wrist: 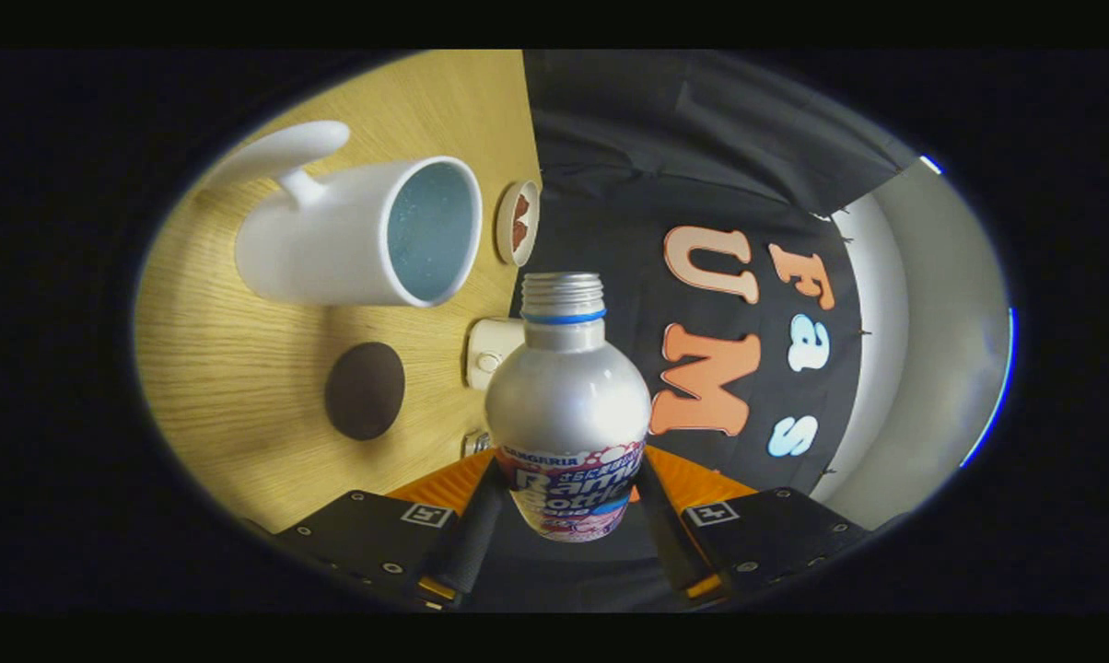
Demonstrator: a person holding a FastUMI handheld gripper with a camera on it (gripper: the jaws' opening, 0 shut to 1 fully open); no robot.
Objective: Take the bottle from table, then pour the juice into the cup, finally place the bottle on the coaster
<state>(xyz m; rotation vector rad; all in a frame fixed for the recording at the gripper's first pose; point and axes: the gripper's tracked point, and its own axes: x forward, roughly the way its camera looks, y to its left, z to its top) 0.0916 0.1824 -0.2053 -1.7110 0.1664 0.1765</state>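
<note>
A silver aluminium bottle [568,405] with a printed label, a blue neck ring and an uncapped threaded mouth sits between my fingers [473,529], and my gripper [568,493] is shut on its labelled lower body. The whole scene is rolled about a quarter turn, so the bottle lies roughly level over the table. A white cup [343,239] with a curved handle stands on the wooden table [214,387], its open mouth just past and to the side of the bottle's mouth. No stream of juice shows. A dark round coaster [364,390] lies on the table beside the bottle's shoulder.
A small round disc with a brown pattern [518,222] lies at the table's far edge beyond the cup. A white boxy fitting [490,353] sits at that edge behind the bottle. The black cloth wall [702,166] rises past the table edge.
</note>
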